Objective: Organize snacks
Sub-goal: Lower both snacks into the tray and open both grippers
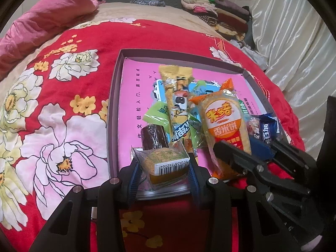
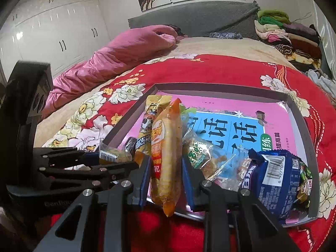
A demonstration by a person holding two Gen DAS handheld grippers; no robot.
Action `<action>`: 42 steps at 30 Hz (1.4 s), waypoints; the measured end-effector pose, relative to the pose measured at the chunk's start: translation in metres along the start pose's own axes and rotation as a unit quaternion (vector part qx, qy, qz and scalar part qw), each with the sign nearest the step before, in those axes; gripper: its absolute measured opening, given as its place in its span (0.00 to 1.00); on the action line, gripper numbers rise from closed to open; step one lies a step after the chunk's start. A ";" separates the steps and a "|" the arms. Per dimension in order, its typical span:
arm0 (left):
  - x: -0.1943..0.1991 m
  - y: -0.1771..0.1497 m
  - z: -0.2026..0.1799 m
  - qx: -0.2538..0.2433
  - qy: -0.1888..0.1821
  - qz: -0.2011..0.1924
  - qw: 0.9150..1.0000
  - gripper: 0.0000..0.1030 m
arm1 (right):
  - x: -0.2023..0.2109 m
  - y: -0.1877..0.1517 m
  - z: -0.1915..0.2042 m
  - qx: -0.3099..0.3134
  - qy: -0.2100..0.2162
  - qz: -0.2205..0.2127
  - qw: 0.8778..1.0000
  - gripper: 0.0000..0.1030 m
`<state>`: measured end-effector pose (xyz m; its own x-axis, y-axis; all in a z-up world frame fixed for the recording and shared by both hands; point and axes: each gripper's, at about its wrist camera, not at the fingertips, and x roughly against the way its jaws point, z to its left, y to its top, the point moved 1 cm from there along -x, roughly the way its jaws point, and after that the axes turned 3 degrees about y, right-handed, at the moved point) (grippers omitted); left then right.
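Note:
A shallow grey box (image 1: 114,96) lined with a pink sheet lies on the bed and holds a heap of snacks. My left gripper (image 1: 163,168) is shut on a small clear-wrapped yellow cake with a barcode (image 1: 166,162) at the box's near edge. My right gripper (image 2: 167,168) is shut on an orange rice-cracker pack (image 2: 167,157), also seen in the left wrist view (image 1: 224,121). A yellow stick pack (image 1: 178,103), a brown roll (image 1: 154,136), green-wrapped sweets (image 1: 156,113) and a blue biscuit pack (image 2: 277,178) lie in the box.
The box sits on a red flowered blanket (image 1: 63,109). A pink quilt (image 2: 117,56) lies at the far left. Folded clothes (image 2: 287,35) are stacked at the far right by the grey headboard (image 2: 189,19). White wardrobes (image 2: 52,27) stand left.

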<state>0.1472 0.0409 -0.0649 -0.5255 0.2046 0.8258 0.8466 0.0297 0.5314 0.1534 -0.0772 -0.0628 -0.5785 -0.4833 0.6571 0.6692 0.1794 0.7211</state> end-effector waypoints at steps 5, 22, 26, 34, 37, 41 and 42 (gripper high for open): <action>0.001 0.000 0.000 0.000 -0.003 -0.001 1.000 0.41 | -0.001 -0.004 0.003 0.009 -0.003 0.006 1.000 0.29; -0.003 0.004 -0.001 0.005 -0.034 0.007 0.999 0.42 | 0.001 -0.009 0.003 0.020 -0.017 0.016 1.000 0.29; -0.006 0.005 -0.003 0.006 -0.039 0.011 0.999 0.42 | 0.002 -0.009 0.001 0.019 -0.022 0.013 0.999 0.28; -0.008 0.005 -0.003 0.006 -0.038 0.011 0.999 0.44 | 0.004 -0.009 -0.001 0.017 -0.026 0.011 0.999 0.28; -0.007 0.006 -0.003 0.008 -0.038 0.009 0.999 0.48 | 0.004 -0.009 -0.001 0.017 -0.028 0.010 0.999 0.29; -0.004 0.007 0.000 0.011 -0.037 0.005 0.999 0.52 | 0.005 -0.009 -0.003 0.013 -0.031 0.010 0.999 0.29; -0.003 0.008 0.000 0.011 -0.036 0.005 0.999 0.53 | 0.005 -0.009 -0.003 0.013 -0.031 0.010 0.999 0.29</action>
<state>0.1554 0.0404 -0.0635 -0.5101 0.2744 0.8152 0.8540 0.0484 0.5180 0.1459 -0.0837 -0.0668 -0.5930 -0.4255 0.6836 0.6697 0.2107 0.7121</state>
